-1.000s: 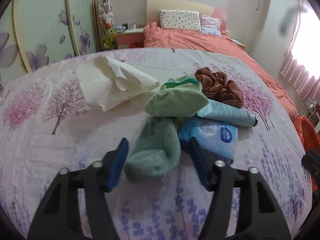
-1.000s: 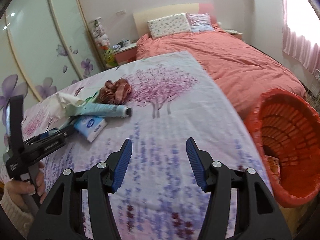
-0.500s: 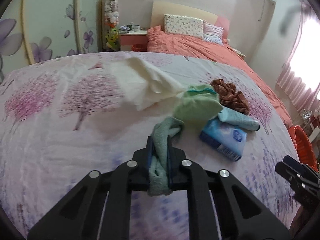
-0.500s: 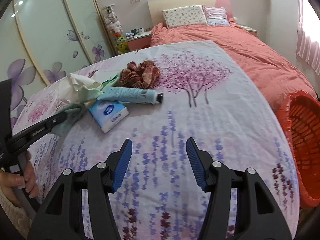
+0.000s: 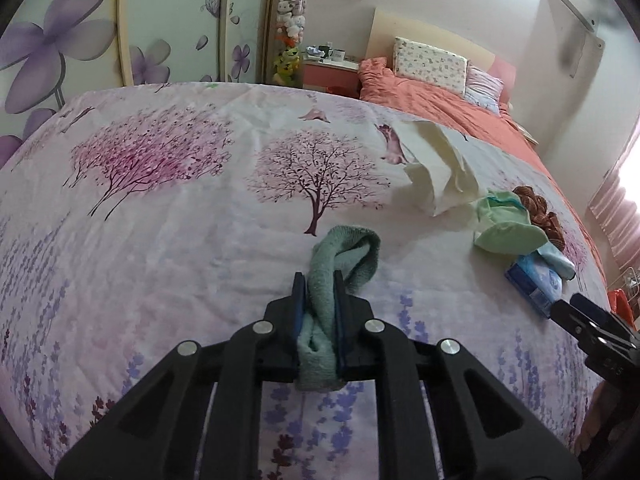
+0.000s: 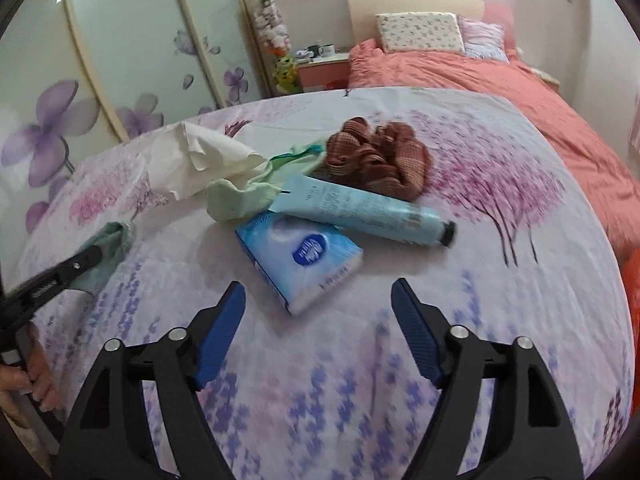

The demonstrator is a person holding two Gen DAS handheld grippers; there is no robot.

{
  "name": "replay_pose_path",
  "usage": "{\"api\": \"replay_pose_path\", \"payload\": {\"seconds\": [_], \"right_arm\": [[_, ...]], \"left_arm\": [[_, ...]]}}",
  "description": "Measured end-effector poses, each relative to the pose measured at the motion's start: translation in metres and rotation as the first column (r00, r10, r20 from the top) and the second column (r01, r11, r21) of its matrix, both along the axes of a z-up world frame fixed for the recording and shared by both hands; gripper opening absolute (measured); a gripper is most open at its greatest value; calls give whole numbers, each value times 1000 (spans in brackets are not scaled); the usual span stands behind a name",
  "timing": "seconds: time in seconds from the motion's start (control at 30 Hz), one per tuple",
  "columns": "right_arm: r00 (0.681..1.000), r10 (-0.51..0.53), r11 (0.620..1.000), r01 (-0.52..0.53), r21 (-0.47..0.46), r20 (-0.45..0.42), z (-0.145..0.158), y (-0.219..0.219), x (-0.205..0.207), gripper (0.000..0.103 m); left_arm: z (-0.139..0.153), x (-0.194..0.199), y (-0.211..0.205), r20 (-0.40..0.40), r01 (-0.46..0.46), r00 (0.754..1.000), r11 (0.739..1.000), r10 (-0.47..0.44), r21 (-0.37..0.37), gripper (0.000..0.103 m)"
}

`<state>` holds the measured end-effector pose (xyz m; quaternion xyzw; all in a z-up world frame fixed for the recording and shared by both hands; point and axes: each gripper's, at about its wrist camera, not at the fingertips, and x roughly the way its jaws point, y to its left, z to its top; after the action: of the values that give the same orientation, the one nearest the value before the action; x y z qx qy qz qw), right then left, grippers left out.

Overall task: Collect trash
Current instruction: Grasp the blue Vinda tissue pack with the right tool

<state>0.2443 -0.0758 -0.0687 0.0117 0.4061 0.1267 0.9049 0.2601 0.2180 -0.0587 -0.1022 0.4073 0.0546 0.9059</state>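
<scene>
Two views cover your workspace. From the left wrist, your left gripper (image 5: pixel 319 312) is clamped tight on a teal sock (image 5: pixel 336 276), the jaws pressed against its middle while its folded end hangs forward above the counter (image 5: pixel 168 240). That counter wears a pale cloth printed with pink trees and lavender sprigs. Off to the right lie a cream paper sheet (image 5: pixel 436 168), a light green sock (image 5: pixel 506 228), a brown checked cloth (image 5: pixel 538 210) and a blue tissue pack (image 5: pixel 534 286), bunched close together. Behind them stand a wardrobe with purple flower panels (image 5: pixel 72 44), a pink nightstand (image 5: pixel 330 74) and a bed with a coral duvet (image 5: pixel 436 98).

From the right wrist, your right gripper (image 6: pixel 318 330) is spread wide and holds nothing, hovering just short of the tissue pack (image 6: pixel 302 256). A pale blue tube (image 6: pixel 360 212) lies just beyond the pack, touching the brown cloth (image 6: pixel 378 158). The paper (image 6: pixel 196 162) and green sock (image 6: pixel 248 194) sit left of them. At the far left, the left gripper (image 6: pixel 86 262) shows with the teal sock (image 6: pixel 108 254) in it. An orange basket edge (image 6: pixel 632 292) peeks in at the right.
</scene>
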Motion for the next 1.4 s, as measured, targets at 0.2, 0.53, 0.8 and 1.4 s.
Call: {"api": "replay_pose_path", "payload": {"seconds": [0.2,0.53,0.8,1.4], "right_arm": [[1000,17,1000,-17,-13,8,0,8,13,83],[984,178,981,-176,77,-18,-2,18,-2,82],[995,86,996,-87,-15,-40,-6,38,15,78],[994,106,991,-109,-81,-38,-7,25,-5,52]], "left_arm": [[-8,3,-1,-12,8,1000,1000,-8,-7,16],[-14,5,5,-20,5,1000,999,-6,-50,21],[-15,3,12,-10,2,1000,995,-3,-98,21],[-13,3,4,-13,19,1000,998,-20,-59,20]]}}
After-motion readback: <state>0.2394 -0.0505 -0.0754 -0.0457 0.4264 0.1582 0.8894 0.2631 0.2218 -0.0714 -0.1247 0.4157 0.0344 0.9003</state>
